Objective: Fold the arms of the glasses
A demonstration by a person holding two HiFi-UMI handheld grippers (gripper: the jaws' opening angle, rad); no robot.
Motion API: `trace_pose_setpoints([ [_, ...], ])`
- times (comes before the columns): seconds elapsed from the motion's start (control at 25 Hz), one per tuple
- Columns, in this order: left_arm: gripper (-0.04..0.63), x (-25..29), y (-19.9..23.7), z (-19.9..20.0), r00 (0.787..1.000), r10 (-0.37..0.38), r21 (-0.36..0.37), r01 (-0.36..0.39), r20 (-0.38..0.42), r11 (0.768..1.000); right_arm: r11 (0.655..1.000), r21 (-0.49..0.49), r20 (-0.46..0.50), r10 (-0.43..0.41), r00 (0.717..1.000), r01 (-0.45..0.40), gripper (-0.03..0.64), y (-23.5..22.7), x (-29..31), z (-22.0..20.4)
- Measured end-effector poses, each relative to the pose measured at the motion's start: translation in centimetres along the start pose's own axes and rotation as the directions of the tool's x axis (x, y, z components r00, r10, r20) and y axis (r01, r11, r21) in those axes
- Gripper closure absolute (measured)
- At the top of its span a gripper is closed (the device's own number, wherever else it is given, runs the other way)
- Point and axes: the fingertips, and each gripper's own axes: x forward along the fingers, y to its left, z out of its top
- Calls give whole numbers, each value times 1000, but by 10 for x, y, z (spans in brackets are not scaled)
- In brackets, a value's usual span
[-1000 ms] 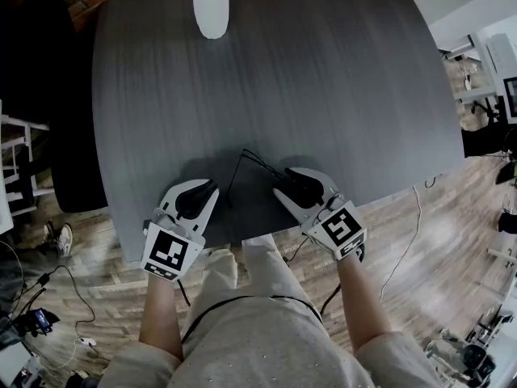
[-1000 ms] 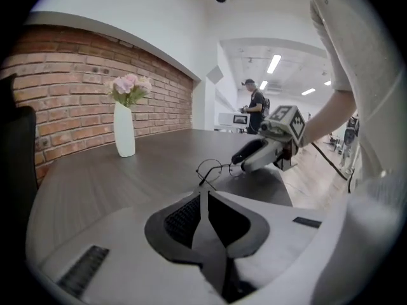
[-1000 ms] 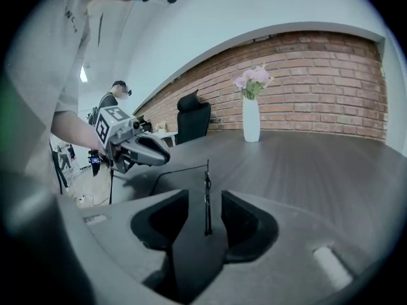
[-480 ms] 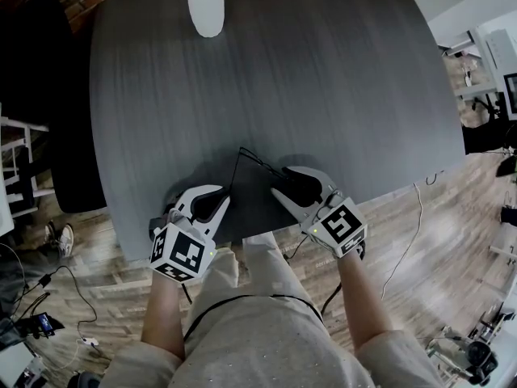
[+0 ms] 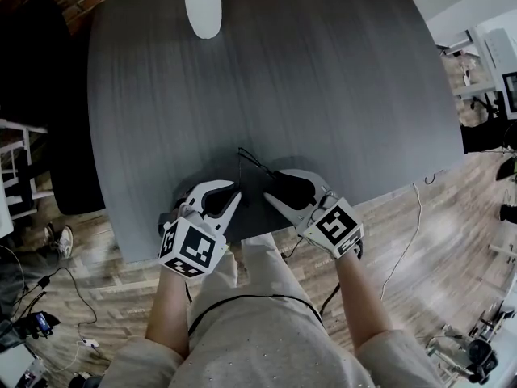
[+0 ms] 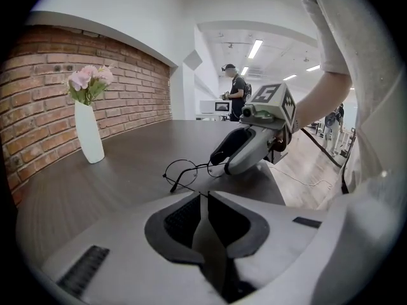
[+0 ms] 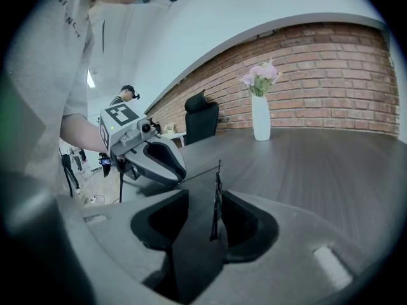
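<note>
Glasses (image 6: 184,169) are being gripped by the frame in the right tongs (image 7: 217,173) at the desk's (image 5: 323,95) near edge; the closed left tongs (image 6: 205,194) are being pointed at one arm's tip.

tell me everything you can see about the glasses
The glasses have a thin dark wire frame, two round clear lenses and a slim bridge. They sit low over the dark table near its front edge; whether they touch it is unclear. The right gripper is shut on the frame at one lens, and the other lens is free. One arm runs out, unfolded, to the left gripper, whose jaw tips look pinched on its end.
</note>
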Motion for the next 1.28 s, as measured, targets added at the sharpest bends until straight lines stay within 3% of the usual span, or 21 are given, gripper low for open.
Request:
trace_pose_setpoints([
  [1.28,561,37,-4,26,1000,1,-18,-1,25,1000,997,-35,-28,62,998,-63,465,9,5,-1],
])
